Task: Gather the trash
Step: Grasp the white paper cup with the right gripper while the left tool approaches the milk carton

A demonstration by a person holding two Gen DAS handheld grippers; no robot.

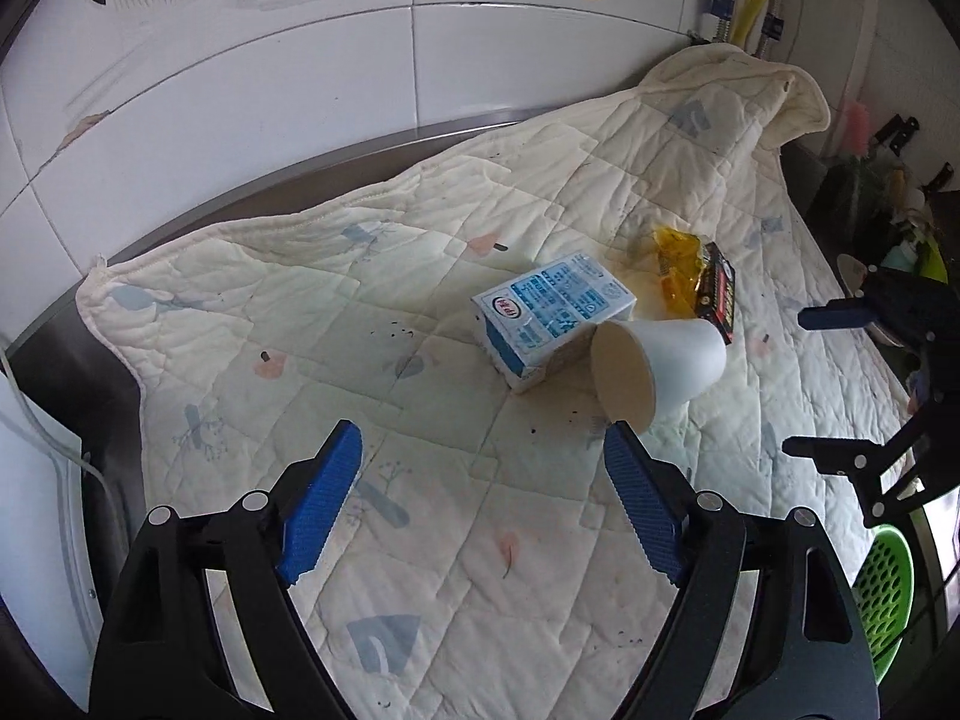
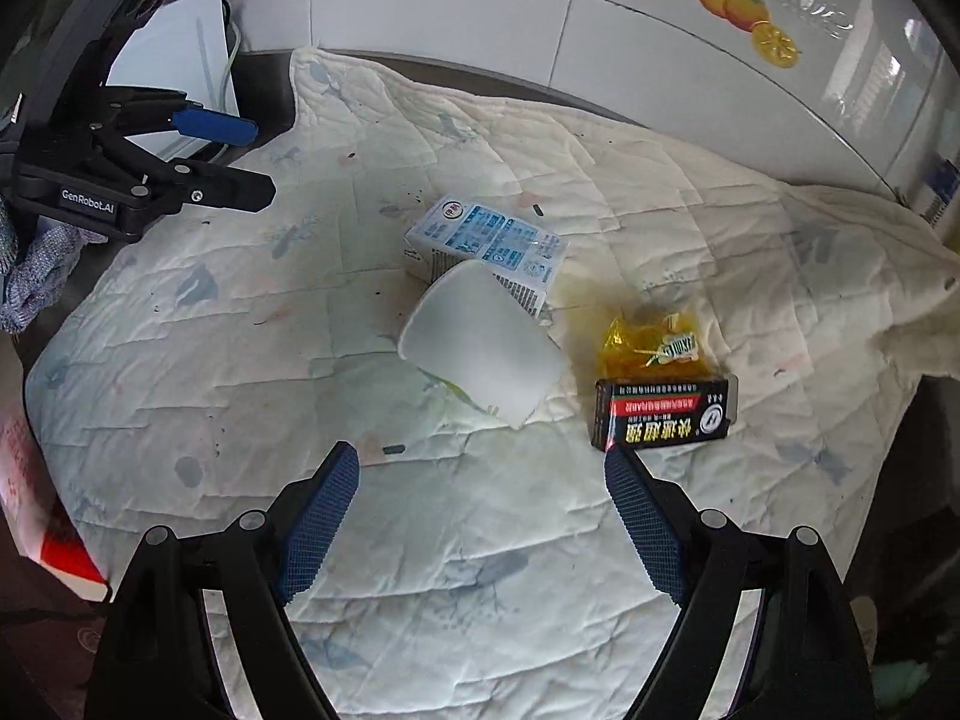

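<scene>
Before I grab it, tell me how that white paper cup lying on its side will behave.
The paper cup lies tipped over on the quilt, so a nudge would probably roll it in a curve, given its taper. It looks empty and thin-walled: likely light, and easy to crush under a hard squeeze. It leans against the milk carton, which may shift when the cup lifts.

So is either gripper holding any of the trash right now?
No. The left gripper and right gripper are both open and empty.

**Trash clustered mid-quilt**

Your right gripper (image 2: 482,510) hangs spread wide over the quilt (image 2: 240,360). Tipped paper cup (image 2: 480,348) touches the milk carton (image 2: 486,240); yellow wrapper (image 2: 651,342) and black box (image 2: 663,414) sit toward the quilt's right edge.
</scene>
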